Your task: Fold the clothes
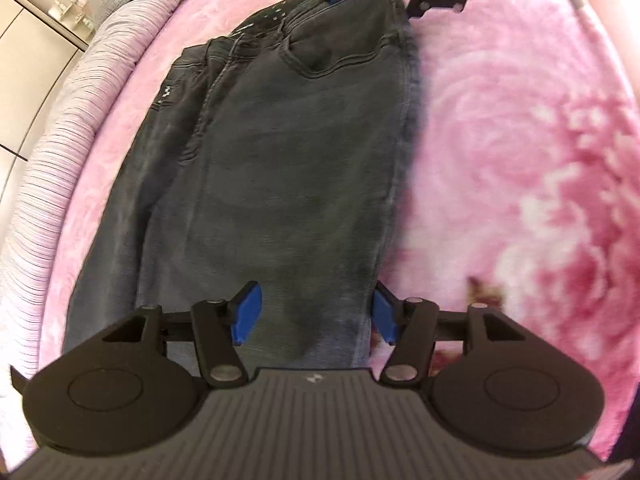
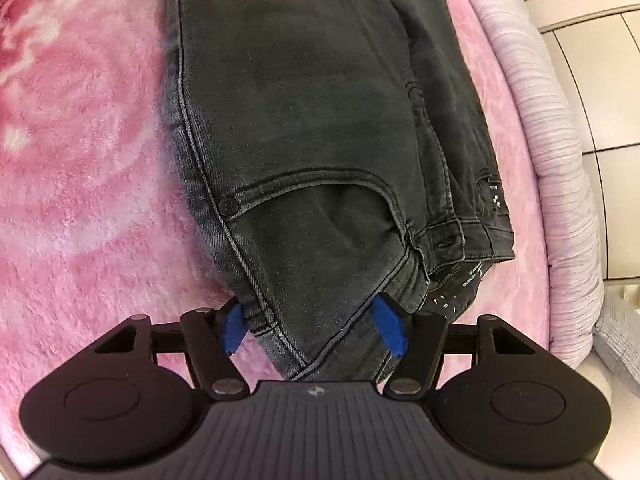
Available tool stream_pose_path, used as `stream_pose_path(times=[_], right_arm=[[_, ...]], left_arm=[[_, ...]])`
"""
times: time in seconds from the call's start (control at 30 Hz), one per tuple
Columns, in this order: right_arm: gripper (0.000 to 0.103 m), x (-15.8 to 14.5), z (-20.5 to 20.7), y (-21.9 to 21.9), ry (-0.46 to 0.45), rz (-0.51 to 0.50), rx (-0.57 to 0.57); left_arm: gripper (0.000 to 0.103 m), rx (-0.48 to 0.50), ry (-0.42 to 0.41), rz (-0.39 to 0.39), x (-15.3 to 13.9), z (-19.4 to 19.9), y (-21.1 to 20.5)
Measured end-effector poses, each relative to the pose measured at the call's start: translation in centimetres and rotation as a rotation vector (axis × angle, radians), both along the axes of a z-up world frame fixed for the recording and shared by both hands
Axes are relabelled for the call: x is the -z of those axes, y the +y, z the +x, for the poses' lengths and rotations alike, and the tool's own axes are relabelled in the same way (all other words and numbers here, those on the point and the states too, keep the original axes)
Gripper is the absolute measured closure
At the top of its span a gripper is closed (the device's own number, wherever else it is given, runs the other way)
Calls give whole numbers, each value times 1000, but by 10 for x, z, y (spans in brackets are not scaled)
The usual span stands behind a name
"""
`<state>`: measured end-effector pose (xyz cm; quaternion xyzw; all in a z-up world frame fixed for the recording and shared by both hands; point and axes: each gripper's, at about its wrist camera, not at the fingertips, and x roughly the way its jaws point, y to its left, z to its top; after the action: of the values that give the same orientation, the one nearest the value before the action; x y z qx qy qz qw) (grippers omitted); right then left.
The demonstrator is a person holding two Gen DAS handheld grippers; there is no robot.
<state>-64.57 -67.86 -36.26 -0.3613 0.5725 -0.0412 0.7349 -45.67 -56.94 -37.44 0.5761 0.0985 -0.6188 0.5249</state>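
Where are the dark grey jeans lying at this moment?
The dark grey denim jeans lie lengthwise on the pink floral fleece blanket, waistband end between the right tool's blue fingers, leg end at the left tool.

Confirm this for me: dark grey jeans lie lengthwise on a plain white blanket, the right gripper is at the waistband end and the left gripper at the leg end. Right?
One thing is wrong: the blanket is pink with a rose pattern, not plain white, as both wrist views show. The rest holds: the jeans lie lengthwise, the right gripper at the waistband end, the left gripper at the leg end.
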Motion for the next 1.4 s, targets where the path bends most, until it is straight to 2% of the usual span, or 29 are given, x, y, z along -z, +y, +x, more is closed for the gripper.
stream_pose_path(times=[0.07,0.1,0.13,0.23,0.4,0.5,0.53,0.67,0.7,0.83,0.9,0.97,1.03,1.17,1.23,1.4], right_arm=[[59,-2,-5,-2,-7,41,-1],[79,-3,-8,-4,-9,68,5],[84,-5,-9,-5,-14,81,15],[91,-19,-8,-10,-54,124,68],[92,-47,-28,-1,-68,146,83],[91,-46,-34,1,-46,148,104],[89,-44,-31,2,-38,148,113],[82,-37,-22,3,-5,148,147],[79,-40,-21,0,-4,158,153],[76,-64,-15,7,-14,203,169],[76,-70,-8,16,-33,216,168],[75,-75,-1,26,-52,228,167],[69,-81,6,35,-72,240,166],[63,-92,21,53,-110,264,164],[58,-97,30,63,-129,275,163],[56,-93,101,99,-155,287,197]], left_arm=[[82,30,-1,33,3,-2,-7],[87,44,-1,49,5,-3,-10],[96,56,-1,63,6,-4,-13],[100,22,38,55,-5,0,-17],[101,100,84,35,-32,-19,-1],[100,92,118,64,-26,-34,0],[98,73,134,75,-26,-32,-1],[76,-1,196,117,-27,-22,-8],[74,-22,212,126,-28,-19,-8],[69,-151,299,114,-56,12,14],[67,-279,324,99,-68,39,28],[63,-416,320,94,-75,72,43],[62,-542,278,94,-77,106,65],[56,-783,176,116,-73,185,127],[54,-901,156,109,-72,226,163],[53,-1189,200,65,-61,340,261]])
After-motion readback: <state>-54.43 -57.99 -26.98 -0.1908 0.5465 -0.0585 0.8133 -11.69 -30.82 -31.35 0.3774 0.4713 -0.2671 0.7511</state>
